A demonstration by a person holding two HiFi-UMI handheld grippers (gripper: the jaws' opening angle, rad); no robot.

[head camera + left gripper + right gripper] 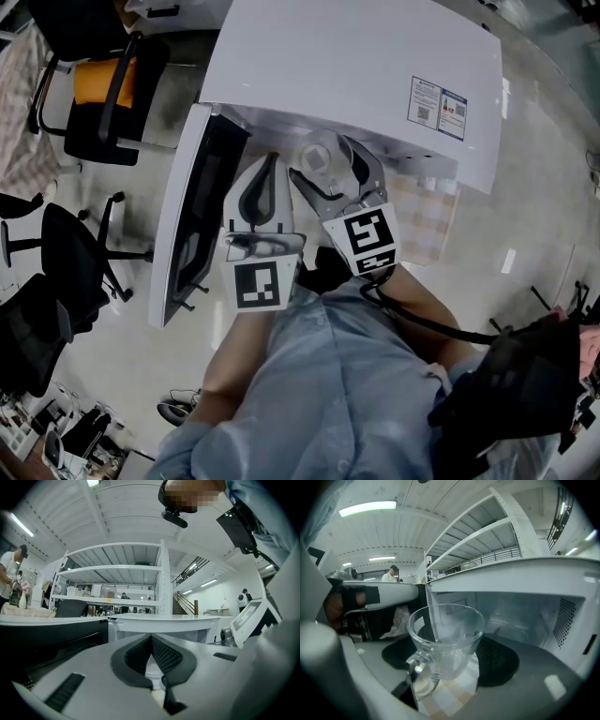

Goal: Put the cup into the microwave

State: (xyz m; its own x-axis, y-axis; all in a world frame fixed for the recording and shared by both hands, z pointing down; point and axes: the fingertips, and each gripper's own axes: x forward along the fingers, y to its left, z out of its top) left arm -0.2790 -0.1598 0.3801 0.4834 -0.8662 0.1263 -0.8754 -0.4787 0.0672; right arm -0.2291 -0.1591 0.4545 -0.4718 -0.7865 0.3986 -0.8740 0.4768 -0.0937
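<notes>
A clear glass cup (445,639) with a handle stands upright between the dark pads of my right gripper (450,656), which is shut on it. The cup hangs just before the open cavity (520,616) of the white microwave (356,66). From the head view, the cup (322,157) and right gripper (325,176) are at the microwave's front opening. The microwave's dark-glass door (202,211) is swung open to the left. My left gripper (269,164) sits between the door and the cup, its jaws shut on nothing (151,639).
A checkered cloth (427,220) lies under the microwave's front. Black office chairs (56,253) stand on the floor at left, one with an orange cushion (98,80). A black bag (516,384) hangs at my right side. White shelving (112,569) rises behind.
</notes>
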